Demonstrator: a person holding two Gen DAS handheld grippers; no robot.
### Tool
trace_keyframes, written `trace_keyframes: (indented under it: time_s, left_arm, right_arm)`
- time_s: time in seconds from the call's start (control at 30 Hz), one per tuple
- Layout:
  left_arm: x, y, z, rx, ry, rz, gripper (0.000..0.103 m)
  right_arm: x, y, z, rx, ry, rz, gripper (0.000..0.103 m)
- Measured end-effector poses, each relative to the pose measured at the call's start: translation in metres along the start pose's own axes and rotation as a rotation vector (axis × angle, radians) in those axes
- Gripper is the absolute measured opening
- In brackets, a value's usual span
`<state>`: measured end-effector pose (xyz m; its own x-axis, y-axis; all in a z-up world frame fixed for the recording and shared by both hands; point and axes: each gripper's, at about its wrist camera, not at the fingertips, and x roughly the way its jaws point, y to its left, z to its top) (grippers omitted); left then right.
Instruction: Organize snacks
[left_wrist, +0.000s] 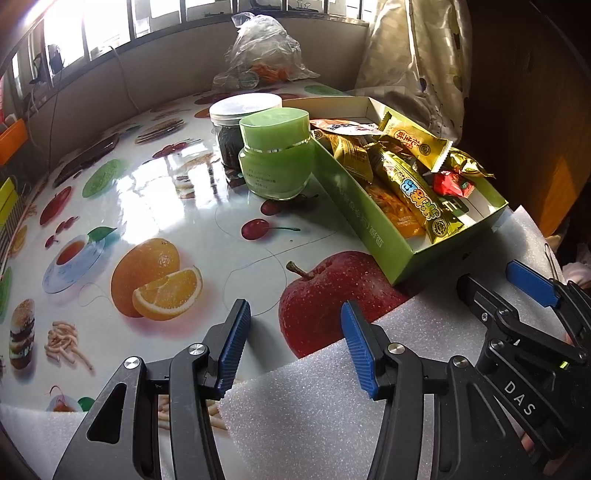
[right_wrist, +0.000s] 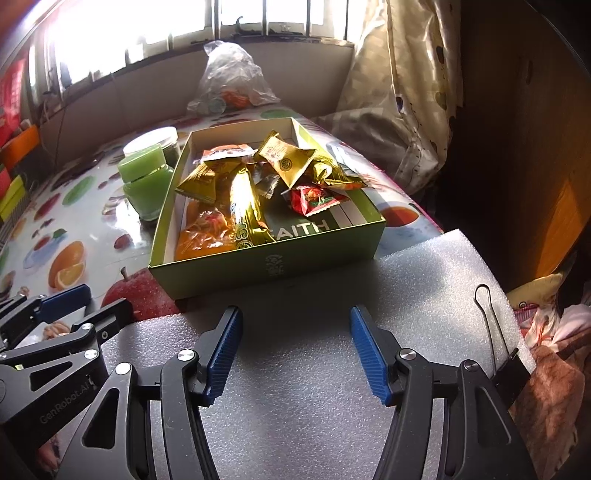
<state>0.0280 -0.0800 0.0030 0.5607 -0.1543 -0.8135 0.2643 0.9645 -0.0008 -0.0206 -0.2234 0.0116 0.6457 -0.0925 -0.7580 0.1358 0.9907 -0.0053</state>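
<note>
1. Left wrist view: the left gripper (left_wrist: 295, 347) hangs low over the tabletop (left_wrist: 155, 199), fingers apart and holding nothing.
2. The tabletop is glossy, printed with fruit, and glares under the barred window (left_wrist: 92, 26) behind it.
3. A foam sheet (left_wrist: 317, 413) covers its near edge. The right gripper (left_wrist: 524, 291) shows at far right, fingers apart.
4. The green box (left_wrist: 373, 225) sits right of centre, full of snacks (left_wrist: 413, 184). A green jar (left_wrist: 277, 155) stands just left of it, a dark jar (left_wrist: 232, 133) behind.
5. Right wrist view: the right gripper (right_wrist: 295, 350) is over the foam sheet (right_wrist: 406, 295), fingers apart, empty.
6. The box (right_wrist: 266, 266) lies straight ahead, its near edge on the foam; snacks (right_wrist: 243, 199) are piled inside.
7. A plastic bag (right_wrist: 229, 77) sits at the far edge, a curtain (right_wrist: 399, 92) hangs right, and a binder clip (right_wrist: 513, 369) grips the foam's right edge.
</note>
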Motion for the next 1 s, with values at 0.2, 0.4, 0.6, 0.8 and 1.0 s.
trace_keyframes:
  time_s: [0.2, 0.4, 0.6, 0.8, 1.0]
  left_arm:
    - [-0.0004, 0.0025, -0.0009, -0.007, -0.001, -0.007, 0.053]
    - [-0.0007, 0.0021, -0.0004, -0.011, -0.001, -0.007, 0.053]
    - [-0.0006, 0.0023, -0.0005, -0.011, -0.002, -0.007, 0.053]
    - [-0.0006, 0.0025, -0.0005, -0.011, -0.001, -0.007, 0.053]
    - [-0.0009, 0.0024, -0.0006, -0.011, -0.002, -0.007, 0.053]
  right_arm:
    - [0.0006, -0.0003, 0.0007, 0.001, 0.001, 0.001, 0.061]
    - [-0.0004, -0.0031, -0.0002, 0.008, 0.000, 0.003, 0.061]
    - [0.0000, -0.0031, -0.0001, 0.011, -0.001, 0.004, 0.061]
    - [-0.0004, -0.0040, -0.0008, 0.011, -0.001, 0.004, 0.061]
    - [-0.0005, -0.0053, -0.0010, 0.015, -0.003, 0.005, 0.061]
